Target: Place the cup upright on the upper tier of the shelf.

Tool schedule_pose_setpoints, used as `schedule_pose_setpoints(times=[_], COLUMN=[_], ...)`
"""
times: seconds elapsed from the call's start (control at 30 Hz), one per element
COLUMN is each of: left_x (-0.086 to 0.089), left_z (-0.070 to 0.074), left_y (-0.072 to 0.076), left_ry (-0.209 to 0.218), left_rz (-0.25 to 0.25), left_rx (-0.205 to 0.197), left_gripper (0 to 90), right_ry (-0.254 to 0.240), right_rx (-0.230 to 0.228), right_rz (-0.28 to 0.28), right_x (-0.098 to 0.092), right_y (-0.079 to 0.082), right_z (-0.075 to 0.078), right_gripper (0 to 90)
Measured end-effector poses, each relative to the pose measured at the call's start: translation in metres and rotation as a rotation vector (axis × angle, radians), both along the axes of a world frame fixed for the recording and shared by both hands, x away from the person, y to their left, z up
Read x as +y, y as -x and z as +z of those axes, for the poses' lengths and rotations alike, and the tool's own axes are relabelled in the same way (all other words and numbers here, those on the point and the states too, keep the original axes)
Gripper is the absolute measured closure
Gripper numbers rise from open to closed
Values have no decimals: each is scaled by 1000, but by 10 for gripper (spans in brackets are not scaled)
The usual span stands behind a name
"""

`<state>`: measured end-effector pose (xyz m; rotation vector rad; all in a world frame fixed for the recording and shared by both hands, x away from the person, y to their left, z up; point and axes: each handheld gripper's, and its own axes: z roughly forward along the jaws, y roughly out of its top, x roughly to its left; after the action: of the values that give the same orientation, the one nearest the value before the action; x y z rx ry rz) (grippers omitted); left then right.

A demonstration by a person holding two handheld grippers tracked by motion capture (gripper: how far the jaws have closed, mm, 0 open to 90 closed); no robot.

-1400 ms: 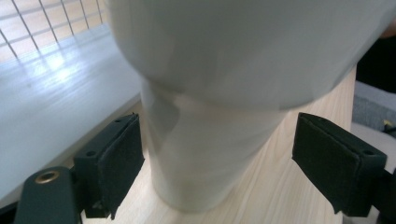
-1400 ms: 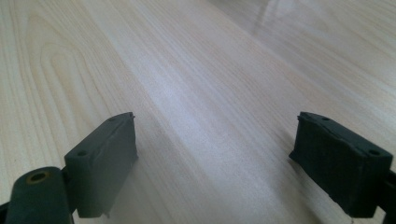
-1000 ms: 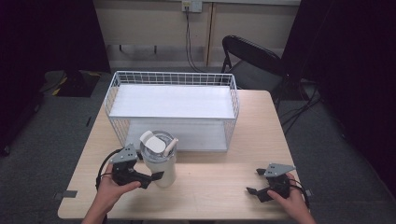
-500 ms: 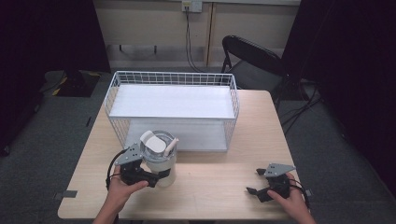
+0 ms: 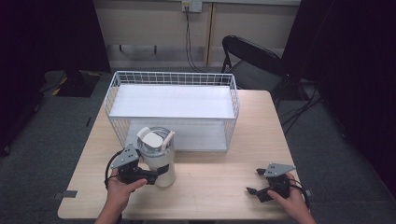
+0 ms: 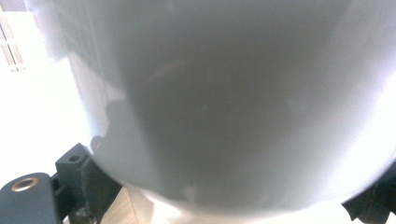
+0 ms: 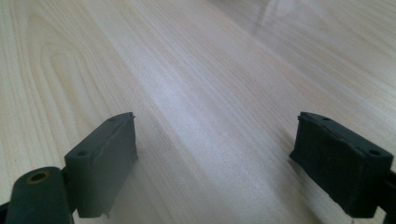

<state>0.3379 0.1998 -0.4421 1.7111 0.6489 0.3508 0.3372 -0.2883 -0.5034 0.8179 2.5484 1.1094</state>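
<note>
Jug: a tall cream-white lidded jug [image 5: 158,158] stands upright on the desk [image 5: 215,196], just in front of the wire basket [image 5: 173,100], between the jaws of the left gripper [image 5: 147,176].
Handling: it looks like smooth, rigid plastic, probably light if empty and likely slippery; its contents cannot be seen.
Where to hold: by my judgement, low on the round body, below the lid [image 5: 152,138], squeezing across the full width.
Left jaws: spread wide on either side of the jug's lower body [image 6: 224,107], which presses close against the camera; whether they actually clamp it, I cannot tell.
Right jaws: the right gripper [image 5: 257,185] rests on bare desk [image 7: 196,93], released and wide apart, holding nothing.
</note>
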Motion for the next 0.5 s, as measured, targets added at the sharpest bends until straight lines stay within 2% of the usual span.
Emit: schedule_pose_setpoints(times=[0.1,0.17,0.27,0.4,0.5], left_x=[-1,-1,-1,1,2], left_z=[9,16,24,37,45], left_y=[1,2,2,-1,-1], left_ry=[16,10,3,20,16], left_rz=[-2,-3,-4,6,13], left_rx=[8,9,-7,-7,-16], left_gripper=[89,89,90,90,90], right_ry=[0,0,0,0,0], right_rx=[0,0,0,0,1], right_rz=[0,0,0,0,0], right_x=[0,0,0,0,0], right_y=[0,0,0,0,0], right_z=[0,0,0,0,0], right_gripper=[128,128,128,128,127])
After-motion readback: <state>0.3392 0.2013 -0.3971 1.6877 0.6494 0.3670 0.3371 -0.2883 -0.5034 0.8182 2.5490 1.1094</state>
